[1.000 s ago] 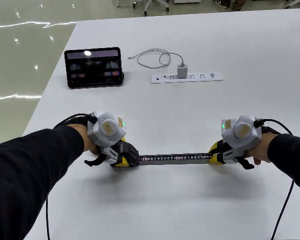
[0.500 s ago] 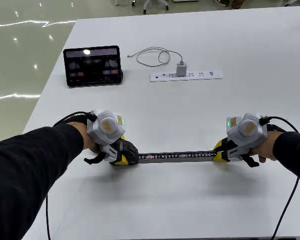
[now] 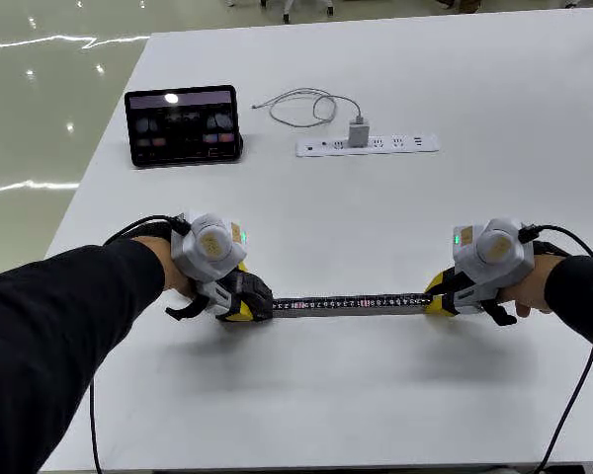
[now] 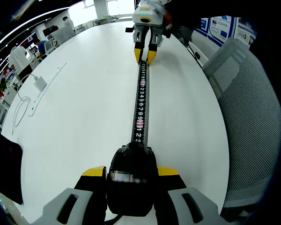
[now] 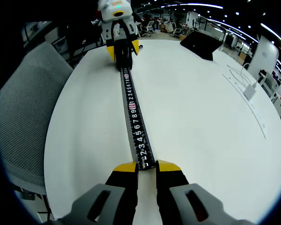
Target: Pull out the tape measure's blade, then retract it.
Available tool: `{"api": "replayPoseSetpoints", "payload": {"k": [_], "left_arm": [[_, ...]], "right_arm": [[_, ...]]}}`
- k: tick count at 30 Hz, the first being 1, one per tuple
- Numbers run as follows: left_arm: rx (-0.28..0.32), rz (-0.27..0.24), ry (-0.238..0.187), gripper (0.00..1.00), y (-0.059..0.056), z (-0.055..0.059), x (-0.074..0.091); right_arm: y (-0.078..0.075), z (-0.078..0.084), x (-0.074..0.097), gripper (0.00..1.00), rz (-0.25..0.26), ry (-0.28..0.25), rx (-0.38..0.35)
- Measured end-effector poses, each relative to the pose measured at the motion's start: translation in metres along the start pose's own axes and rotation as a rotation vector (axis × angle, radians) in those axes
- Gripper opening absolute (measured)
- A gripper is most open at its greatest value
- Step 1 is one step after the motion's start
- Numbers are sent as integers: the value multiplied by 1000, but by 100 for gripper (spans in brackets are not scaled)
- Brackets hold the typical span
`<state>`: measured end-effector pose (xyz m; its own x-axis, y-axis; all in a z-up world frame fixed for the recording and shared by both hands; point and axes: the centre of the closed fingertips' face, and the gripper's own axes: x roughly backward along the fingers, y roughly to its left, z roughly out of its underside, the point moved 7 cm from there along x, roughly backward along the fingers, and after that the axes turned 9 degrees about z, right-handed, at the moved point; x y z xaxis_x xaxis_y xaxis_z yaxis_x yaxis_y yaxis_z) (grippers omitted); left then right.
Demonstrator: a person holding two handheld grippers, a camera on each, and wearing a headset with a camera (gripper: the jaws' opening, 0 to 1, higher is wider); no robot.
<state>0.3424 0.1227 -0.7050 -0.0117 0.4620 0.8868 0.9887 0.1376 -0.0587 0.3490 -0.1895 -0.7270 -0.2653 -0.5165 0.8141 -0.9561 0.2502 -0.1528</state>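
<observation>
The black tape measure case [image 3: 249, 297] [image 4: 131, 178] rests on the white table, with my left gripper [image 3: 239, 301] [image 4: 131, 174] shut on it. Its dark blade [image 3: 351, 304] [image 4: 140, 101] [image 5: 133, 117] with printed numbers runs flat along the table to the right. My right gripper [image 3: 438, 301] [image 5: 146, 167] is shut on the blade's end. In the left gripper view the right gripper [image 4: 144, 52] appears at the blade's far end; in the right gripper view the left gripper [image 5: 122, 49] holds the case at the far end.
A dark tablet [image 3: 183, 124] stands at the back left of the table [image 3: 376, 385]. A white power strip [image 3: 368, 146] with a plugged charger and looped cable [image 3: 306, 107] lies behind the middle. A grey mesh chair [image 4: 250, 117] [image 5: 25, 108] stands beside the near edge.
My right gripper has moved right with the blade's end, so more blade lies out of the case. The left gripper and case have stayed put. The head camera has shifted slightly.
</observation>
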Motion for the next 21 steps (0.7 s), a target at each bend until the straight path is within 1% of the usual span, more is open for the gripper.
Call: {"api": "replayPoseSetpoints", "payload": {"k": [11,13,21], "left_arm": [[0,-1,-1,35,-3,-1,2],[1,0,-1,35,-3,-1,2],[-3,-5,-7,35,-2,-1,1]], "right_arm": [[-1,1,0,9,-3,2,-2],[-1,1,0,9,-8,1,-15],[-2,0,-2,10,-23,7,-19]]}}
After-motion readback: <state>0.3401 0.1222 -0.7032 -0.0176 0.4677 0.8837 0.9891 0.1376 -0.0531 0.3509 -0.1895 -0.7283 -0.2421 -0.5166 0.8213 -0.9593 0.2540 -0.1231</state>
